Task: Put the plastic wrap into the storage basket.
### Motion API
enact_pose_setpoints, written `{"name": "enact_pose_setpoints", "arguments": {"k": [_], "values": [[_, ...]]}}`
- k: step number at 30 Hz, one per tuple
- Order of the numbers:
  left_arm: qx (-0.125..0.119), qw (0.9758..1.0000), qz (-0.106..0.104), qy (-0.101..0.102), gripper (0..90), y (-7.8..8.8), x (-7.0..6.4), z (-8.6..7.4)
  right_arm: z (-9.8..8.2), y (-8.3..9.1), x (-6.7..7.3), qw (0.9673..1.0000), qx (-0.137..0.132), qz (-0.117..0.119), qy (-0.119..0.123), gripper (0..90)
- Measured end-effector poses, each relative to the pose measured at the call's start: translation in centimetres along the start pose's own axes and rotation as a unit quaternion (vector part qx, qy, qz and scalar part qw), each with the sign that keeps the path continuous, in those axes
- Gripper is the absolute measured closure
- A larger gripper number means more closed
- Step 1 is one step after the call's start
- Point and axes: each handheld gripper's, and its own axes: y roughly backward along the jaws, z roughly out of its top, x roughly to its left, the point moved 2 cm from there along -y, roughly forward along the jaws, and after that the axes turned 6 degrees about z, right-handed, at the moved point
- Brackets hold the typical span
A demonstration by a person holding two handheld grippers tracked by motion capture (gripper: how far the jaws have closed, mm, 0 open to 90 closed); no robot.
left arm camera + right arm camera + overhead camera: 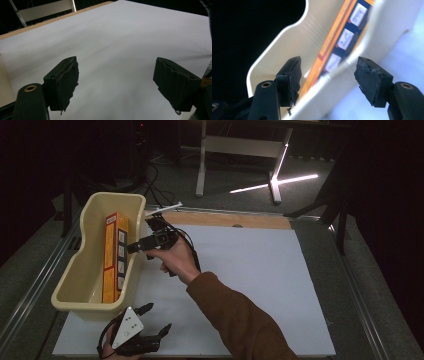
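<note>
Hovering open and empty at the cream bin, the right tool faces an orange box, print unreadable.

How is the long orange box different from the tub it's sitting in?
The orange box is flat, narrow and printed in orange and dark blue with white squares; the tub is wide, hollow and plain cream. The orange box leans on edge against one wall; the tub sits flat on the table. Both are long.

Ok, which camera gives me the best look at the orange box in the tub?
The high view: the whole orange box shows, leaning on the tub's right wall. The right gripper view catches part of it, close and blurred. The left gripper view faces the white sheet.
</note>
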Motion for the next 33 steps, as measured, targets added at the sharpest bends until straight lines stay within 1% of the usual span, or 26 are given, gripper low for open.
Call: {"name": "enact_pose_setpoints", "arguments": {"k": [2,3,4,5,7,9,11,13,16,20,21,22,25,27,28,29,30,31,32,33], "values": [[-0.001,1.0000,0.001,0.001,20.5,0.1,0.0,0.0,-0.6,0.8,-0.8,1.0000,-0.002,-0.004,0.007,37.4],[-0.002,1.0000,0.001,0.001,20.5,0.1,0.0,0.0,-1.0,1.4,-1.4,0.9999,-0.003,-0.002,0.010,37.7],[-0.002,1.0000,0.002,0.002,20.5,0.1,0.1,0.0,-1.2,1.8,-1.8,0.9999,-0.005,-0.004,0.010,38.0],[-0.002,1.0000,0.002,0.003,20.5,0.1,0.1,0.0,-1.6,2.5,-2.4,0.9998,-0.011,-0.009,0.012,38.1],[-0.001,1.0000,0.003,0.004,20.5,0.1,0.1,0.0,-2.2,3.6,-3.2,0.9996,-0.015,-0.019,0.015,38.0],[-0.003,1.0000,0.003,0.005,20.5,0.1,0.1,0.0,-3.1,4.9,-4.0,0.9992,-0.025,-0.021,0.022,37.8],[-0.004,1.0000,0.006,0.005,20.5,0.1,0.2,0.0,-4.1,6.3,-4.9,0.9983,-0.039,-0.028,0.034,36.9],[-0.004,0.9999,0.008,0.006,20.6,0.1,0.2,0.0,-4.9,7.4,-5.7,0.9967,-0.051,-0.040,0.049,36.3],[-0.004,0.9999,0.010,0.007,20.6,0.1,0.2,0.0,-6.1,8.7,-6.8,0.9950,-0.056,-0.053,0.064,34.4],[0.000,0.9999,0.009,0.009,20.6,-0.1,0.2,0.0,-8.0,10.4,-7.7,0.9904,-0.069,-0.078,0.092,33.2],[0.001,0.9999,0.008,0.008,20.6,-0.1,0.2,0.0,-8.6,10.7,-7.9,0.9895,-0.071,-0.083,0.095,33.1],[0.002,0.9999,0.007,0.007,20.6,-0.2,0.2,0.0,-9.2,10.9,-8.2,0.9886,-0.067,-0.090,0.101,33.2],[0.004,0.9999,0.007,0.008,20.7,-0.2,0.2,-0.1,-11.1,11.5,-8.8,0.9836,-0.057,-0.118,0.124,31.8],[0.006,0.9999,0.008,0.009,20.8,-0.3,0.2,-0.1,-12.5,12.1,-9.1,0.9820,-0.057,-0.124,0.131,31.5],[0.006,0.9999,0.008,0.011,20.8,-0.2,0.3,-0.1,-13.2,12.4,-9.2,0.9801,-0.053,-0.133,0.137,31.3],[0.007,0.9999,0.009,0.012,20.9,-0.2,0.3,-0.1,-14.0,12.8,-9.3,0.9772,-0.044,-0.144,0.150,30.9],[0.007,0.9998,0.010,0.014,20.9,-0.3,0.4,-0.1,-14.8,13.2,-9.4,0.9734,-0.041,-0.157,0.161,30.3],[0.007,0.9998,0.012,0.015,20.9,-0.3,0.4,-0.1,-15.5,13.6,-9.5,0.9708,-0.044,-0.164,0.169,29.7],[0.010,0.9997,0.014,0.016,21.0,-0.3,0.4,-0.1,-16.1,14.0,-9.5,0.9709,-0.050,-0.160,0.171,29.2],[0.014,0.9996,0.017,0.018,21.3,-0.4,0.5,-0.1,-17.0,14.4,-9.7,0.9717,-0.065,-0.148,0.172,28.9]]}}
